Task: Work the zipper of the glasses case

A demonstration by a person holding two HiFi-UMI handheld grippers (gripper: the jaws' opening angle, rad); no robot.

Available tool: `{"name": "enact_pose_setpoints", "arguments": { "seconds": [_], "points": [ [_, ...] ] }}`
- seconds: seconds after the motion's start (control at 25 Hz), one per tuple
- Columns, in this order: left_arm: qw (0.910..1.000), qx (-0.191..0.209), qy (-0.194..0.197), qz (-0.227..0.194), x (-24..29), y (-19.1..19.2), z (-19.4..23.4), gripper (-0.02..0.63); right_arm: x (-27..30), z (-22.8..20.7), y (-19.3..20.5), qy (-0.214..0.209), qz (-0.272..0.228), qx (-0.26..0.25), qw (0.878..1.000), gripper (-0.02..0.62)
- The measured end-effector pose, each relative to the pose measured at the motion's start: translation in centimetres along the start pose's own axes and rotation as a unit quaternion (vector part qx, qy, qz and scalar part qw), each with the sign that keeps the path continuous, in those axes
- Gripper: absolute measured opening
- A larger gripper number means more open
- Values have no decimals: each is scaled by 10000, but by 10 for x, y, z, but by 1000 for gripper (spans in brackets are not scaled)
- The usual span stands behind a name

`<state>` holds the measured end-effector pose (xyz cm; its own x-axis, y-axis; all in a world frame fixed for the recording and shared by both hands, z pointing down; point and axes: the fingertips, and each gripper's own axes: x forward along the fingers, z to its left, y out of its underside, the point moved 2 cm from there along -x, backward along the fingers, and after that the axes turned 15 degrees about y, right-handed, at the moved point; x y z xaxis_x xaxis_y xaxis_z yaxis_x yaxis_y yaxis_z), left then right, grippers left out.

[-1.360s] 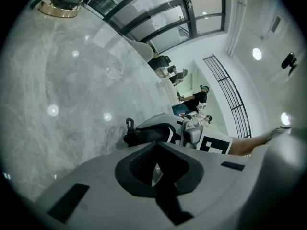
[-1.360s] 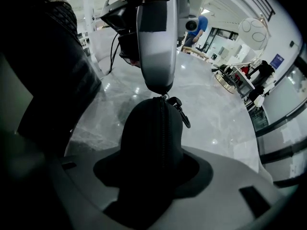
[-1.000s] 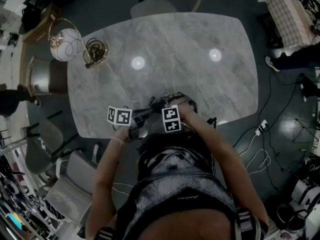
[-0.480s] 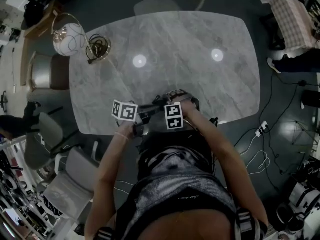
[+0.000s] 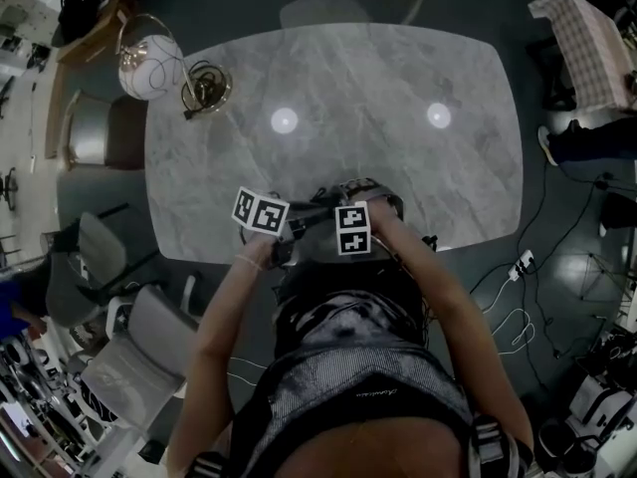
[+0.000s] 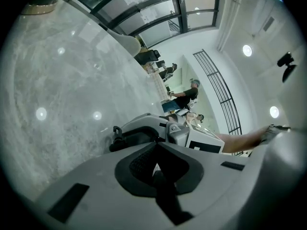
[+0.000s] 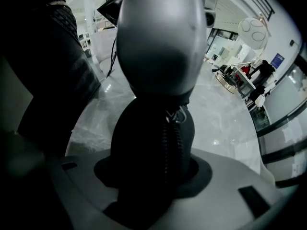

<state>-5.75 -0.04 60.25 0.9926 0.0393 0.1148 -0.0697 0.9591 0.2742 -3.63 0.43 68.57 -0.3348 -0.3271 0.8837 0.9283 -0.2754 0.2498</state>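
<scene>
The dark glasses case point(image 7: 144, 147) stands on end at the near edge of the marble table point(image 5: 328, 78). My right gripper point(image 7: 153, 176) is shut on it, jaws wide round its body. Its zipper point(image 7: 169, 147) runs up the side that faces the right gripper view, ending at a metal pull point(image 7: 176, 115). My left gripper point(image 6: 156, 163) comes in from the left with its jaws fully shut, its grey tip right at the pull and apparently pinching it. In the head view the case point(image 5: 383, 199) shows just beyond both marker cubes.
A lamp with a white globe point(image 5: 149, 68) and a brass base point(image 5: 207, 88) stands at the table's far left corner. Chairs stand at the left point(image 5: 90, 147) and far side point(image 5: 348, 8). Cables point(image 5: 518, 267) lie on the floor to the right.
The left gripper has shifted slightly away from me and to the right, closer to the right gripper. The right gripper and the case have stayed put.
</scene>
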Motion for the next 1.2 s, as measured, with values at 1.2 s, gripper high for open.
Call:
{"name": "enact_pose_setpoints", "arguments": {
  "seconds": [1.2],
  "points": [
    [9993,-217,-257,-155,15,9,23,3,-60,1,65,-862,-525,1848,9776,345]
  ]
}}
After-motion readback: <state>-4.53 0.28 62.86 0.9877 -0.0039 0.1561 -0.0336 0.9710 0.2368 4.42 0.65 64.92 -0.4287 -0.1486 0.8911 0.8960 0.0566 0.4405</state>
